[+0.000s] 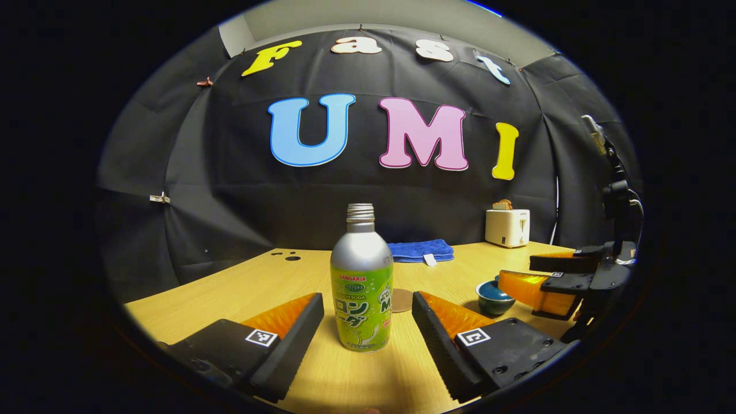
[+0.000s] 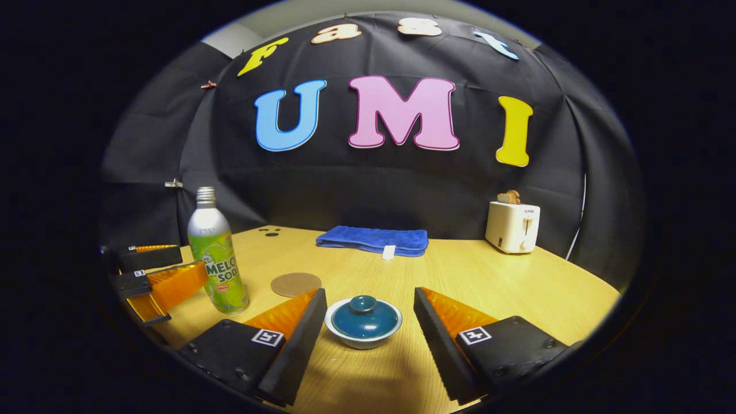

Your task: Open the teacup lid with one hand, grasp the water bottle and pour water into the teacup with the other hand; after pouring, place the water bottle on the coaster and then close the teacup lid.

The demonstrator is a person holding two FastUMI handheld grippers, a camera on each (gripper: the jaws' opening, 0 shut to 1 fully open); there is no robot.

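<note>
In the left gripper view the left gripper [image 1: 368, 322] has its fingers spread wide, and the water bottle [image 1: 361, 287] stands upright between them on the wooden table [image 1: 259, 276], with a clear gap of bare wood on each side, so neither pad touches it. The bottle's threaded neck is uncapped. Just behind the bottle, partly hidden by its right side, lies the round brown coaster [image 1: 402, 300]. Further right sits the teacup [image 1: 494, 296], and the right gripper [image 1: 543, 282] reaches in beside it from the right edge of the picture. In the right gripper view the right gripper [image 2: 368, 322] is likewise opened wide, its two fingers flanking the teacup [image 2: 363, 323] without touching; the dark blue teacup lid [image 2: 364, 315] rests on the cup, knob up. There is a little more free table on the cup's right side than on its left. The coaster [image 2: 296, 284] lies flat to the left and slightly behind the cup, apart from it, and the water bottle [image 2: 217, 253] stands further left again, with the left gripper [image 2: 158, 270] near it at the table's left edge. Toward the back, a folded blue towel [image 2: 374, 238] lies near the wall and a white toaster [image 2: 513, 226] stands at the far right corner, both well apart from the cup, leaving a broad stretch of open wood in the middle of the table.
</note>
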